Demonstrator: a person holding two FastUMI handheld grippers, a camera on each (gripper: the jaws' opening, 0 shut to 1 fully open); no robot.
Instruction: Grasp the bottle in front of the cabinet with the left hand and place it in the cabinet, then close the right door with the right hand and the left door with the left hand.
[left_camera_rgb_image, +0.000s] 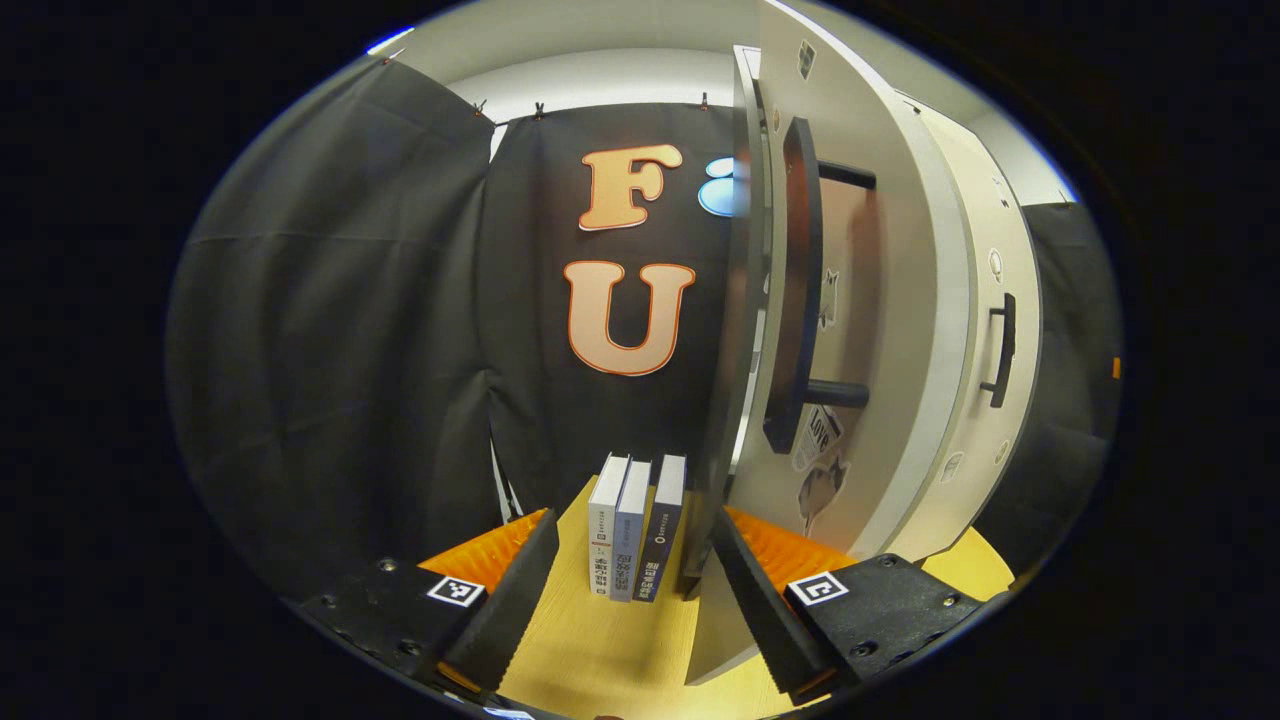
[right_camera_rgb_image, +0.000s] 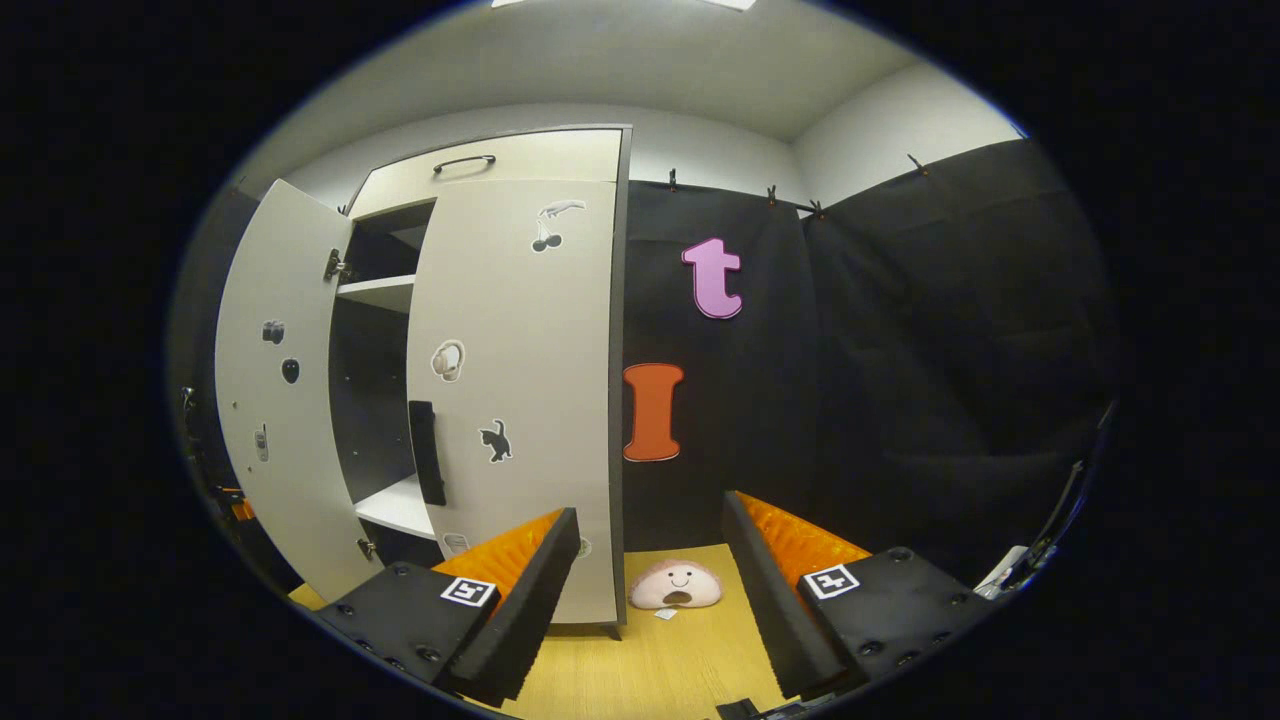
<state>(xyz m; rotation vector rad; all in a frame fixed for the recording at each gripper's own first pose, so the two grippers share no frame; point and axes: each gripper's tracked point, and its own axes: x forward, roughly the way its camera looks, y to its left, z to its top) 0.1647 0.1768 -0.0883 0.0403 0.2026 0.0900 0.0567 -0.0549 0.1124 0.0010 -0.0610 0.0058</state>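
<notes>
Left hand-held gripper (left_camera_rgb_image: 625, 580) spread open, carrying nothing; left door (left_camera_rgb_image: 860, 330) standing edge-on just ahead and right of it, handle (left_camera_rgb_image: 800, 290) facing it. Books (left_camera_rgb_image: 635, 535) standing upright on surface (left_camera_rgb_image: 600, 650) straight ahead between its fingers.

Right hand-held gripper (right_camera_rgb_image: 645, 600) also open and empty; right door (right_camera_rgb_image: 520, 400) ahead-left, looking nearly shut; plush toy (right_camera_rgb_image: 675, 585) ahead on surface.

Bottle: cannot tell where; likely already inside cabinet (right_camera_rgb_image: 385, 400). Judging: left door closing remaining.
</notes>
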